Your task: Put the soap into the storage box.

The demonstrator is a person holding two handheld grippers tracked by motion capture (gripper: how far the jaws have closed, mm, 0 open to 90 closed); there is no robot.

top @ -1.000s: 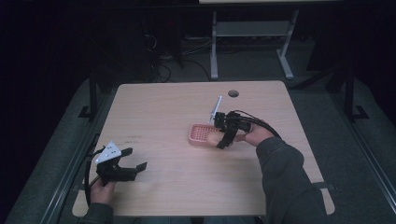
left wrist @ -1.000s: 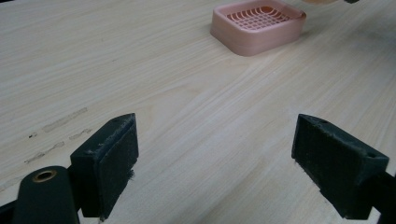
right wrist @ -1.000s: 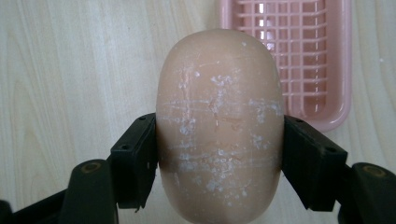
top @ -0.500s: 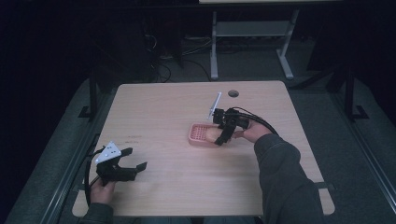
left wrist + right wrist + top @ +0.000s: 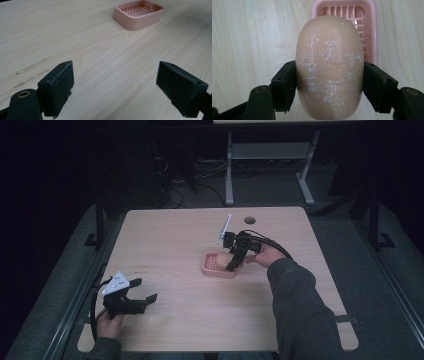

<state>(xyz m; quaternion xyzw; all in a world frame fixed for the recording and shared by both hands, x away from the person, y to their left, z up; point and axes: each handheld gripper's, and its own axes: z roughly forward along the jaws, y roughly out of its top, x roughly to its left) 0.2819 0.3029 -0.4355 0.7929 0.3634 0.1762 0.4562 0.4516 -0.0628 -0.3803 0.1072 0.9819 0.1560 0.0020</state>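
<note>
Soap (image 5: 329,67) sits clamped in the right gripper (image 5: 329,87), a rounded peach bar with white scuffs across its face, one black pad pressed on each long side. It hangs over the near edge of the pink soap dish (image 5: 369,30), whose slotted floor lies beyond it toward twelve o'clock in the right gripper view. From above, the right gripper (image 5: 235,257) stands just right of the table's middle, and the dish (image 5: 212,269) lies under it; whether the bar already touches the dish there is hard to say, as the picture is dim.

The bar looks solid and fairly hefty for its size, hard enough not to dent but smooth and curved, so I'd guess it could squirt out of a slack pinch. The broad flanks at its widest part, where the pads sit now, seem the safest hold.

Down at seven o'clock on the table (image 5: 175,235), the left gripper (image 5: 142,296) rests idle, its jaws spread wide with nothing between them.
</note>
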